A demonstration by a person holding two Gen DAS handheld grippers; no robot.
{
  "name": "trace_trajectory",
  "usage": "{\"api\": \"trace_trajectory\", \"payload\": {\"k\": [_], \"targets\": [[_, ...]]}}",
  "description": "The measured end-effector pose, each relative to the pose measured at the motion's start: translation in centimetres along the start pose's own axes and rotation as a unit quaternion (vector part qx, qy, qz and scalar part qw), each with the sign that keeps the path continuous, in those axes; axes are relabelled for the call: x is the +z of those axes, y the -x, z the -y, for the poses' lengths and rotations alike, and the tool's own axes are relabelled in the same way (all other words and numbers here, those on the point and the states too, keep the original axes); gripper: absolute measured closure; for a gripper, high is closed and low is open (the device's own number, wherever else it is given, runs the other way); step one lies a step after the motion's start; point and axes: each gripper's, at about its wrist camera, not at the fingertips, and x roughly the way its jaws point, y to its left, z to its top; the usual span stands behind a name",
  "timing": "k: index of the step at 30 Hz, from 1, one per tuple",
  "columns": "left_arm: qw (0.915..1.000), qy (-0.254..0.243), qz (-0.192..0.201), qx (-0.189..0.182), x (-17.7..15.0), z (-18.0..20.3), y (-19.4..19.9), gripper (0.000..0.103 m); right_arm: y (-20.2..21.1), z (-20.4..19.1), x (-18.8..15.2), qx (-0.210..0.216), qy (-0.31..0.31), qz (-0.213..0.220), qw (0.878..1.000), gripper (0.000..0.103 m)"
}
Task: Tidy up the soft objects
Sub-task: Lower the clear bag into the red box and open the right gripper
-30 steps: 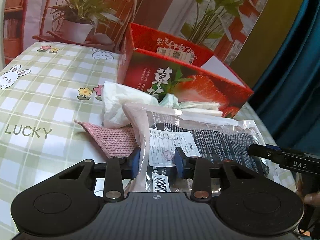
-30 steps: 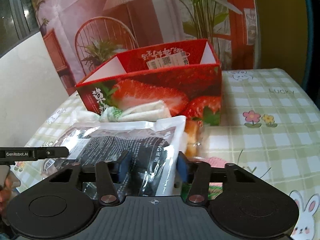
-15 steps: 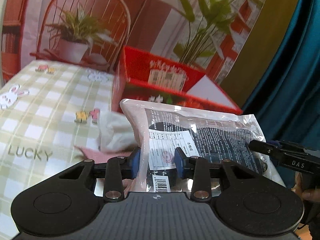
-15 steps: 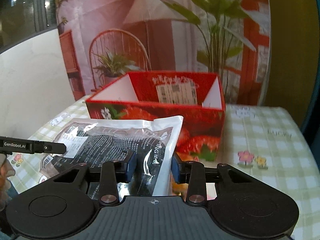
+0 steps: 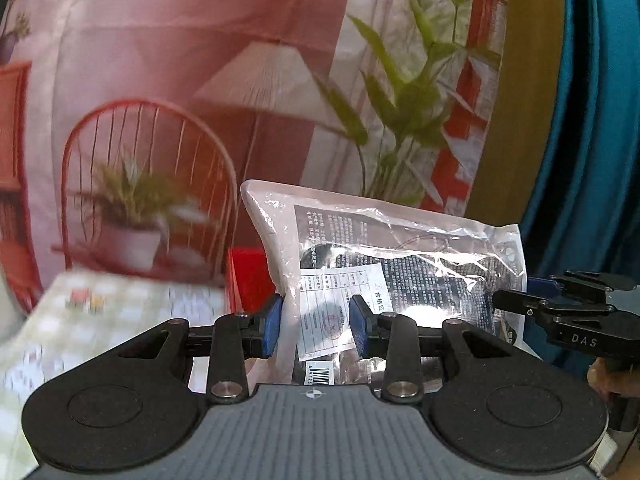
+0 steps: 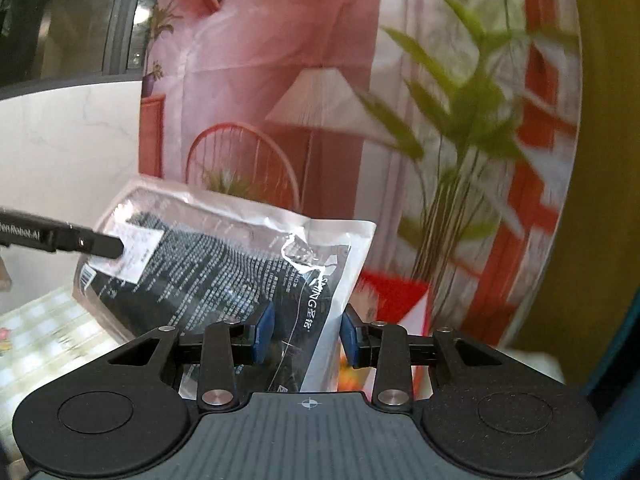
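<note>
The plastic packet hangs in the air above the table, its two near corners pinched by the left gripper and the right gripper, whose jaws have just been closing. The slick film could slide from either pinch, and the red box at one o'clock looks like a tight fit. Only the left view shows the barcode label; only the right shows the packet's printed face.

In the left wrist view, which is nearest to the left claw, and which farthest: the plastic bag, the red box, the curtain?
1. Plastic bag: between the left claw's pads, held up.
2. Red box: just behind the bag, left of it, on the table.
3. Curtain: farthest, the printed backdrop behind everything.
</note>
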Motion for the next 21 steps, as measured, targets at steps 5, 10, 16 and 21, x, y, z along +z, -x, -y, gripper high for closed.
{"api": "trace_trajectory", "payload": {"k": [5,10,16,21], "targets": [[0.9999,-0.010,-0.006,0.012,2.0,0.3,-4.0,0.066,-3.5,1.4,1.7,-0.023,0.028,0.018,0.999,0.073],[0.9979,-0.032,-0.049,0.027,1.7,0.5,-8.1,0.066,-7.3,3.1,1.4,-0.041,0.019,0.006,0.999,0.075],[0.9937,-0.046,-0.095,0.037,0.6,0.7,-11.0,0.066,-11.8,4.2,-1.0,-0.028,-0.016,-0.067,0.997,0.077],[0.9919,-0.056,-0.113,0.015,0.5,0.8,-11.5,0.066,-13.9,4.8,-2.1,-0.030,-0.044,-0.112,0.992,0.080]]}}
